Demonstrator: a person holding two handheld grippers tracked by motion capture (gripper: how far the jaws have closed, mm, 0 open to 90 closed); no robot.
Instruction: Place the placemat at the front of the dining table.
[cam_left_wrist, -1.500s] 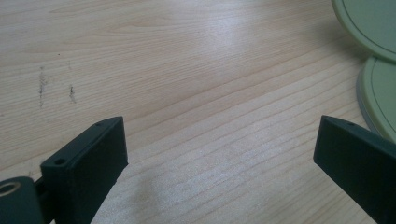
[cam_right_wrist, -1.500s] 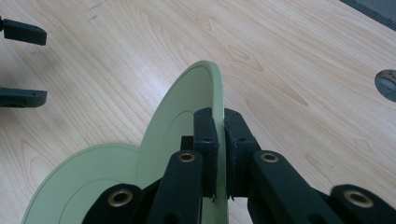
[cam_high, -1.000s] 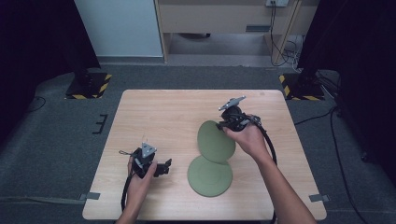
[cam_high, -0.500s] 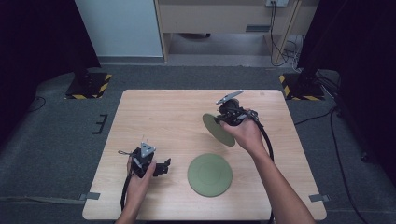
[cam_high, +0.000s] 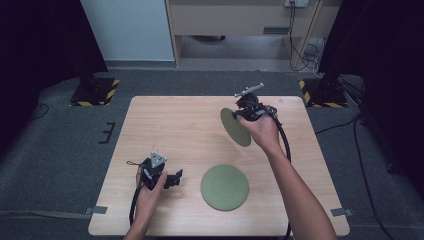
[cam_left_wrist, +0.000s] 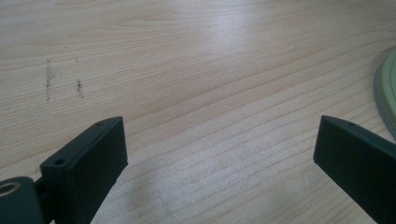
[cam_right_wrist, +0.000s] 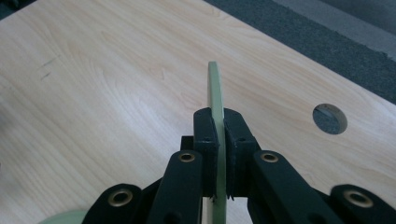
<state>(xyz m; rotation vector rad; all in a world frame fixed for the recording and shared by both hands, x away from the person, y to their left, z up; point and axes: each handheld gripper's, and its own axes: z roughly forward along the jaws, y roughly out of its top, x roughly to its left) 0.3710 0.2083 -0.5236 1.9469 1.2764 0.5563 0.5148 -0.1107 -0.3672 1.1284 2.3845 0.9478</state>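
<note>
Plate (cam_right_wrist: 215, 100) clamped edge-on between right gripper (cam_right_wrist: 216, 140) jaws.

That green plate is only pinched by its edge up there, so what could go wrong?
1. The right tool clamps only the rim of the raised round green plate, so it might twist or slip onto the wooden table.
2. Lowered carelessly, it could knock the second green plate lying flat below.
3. The open left tool rests nearby and could get in the way.
</note>
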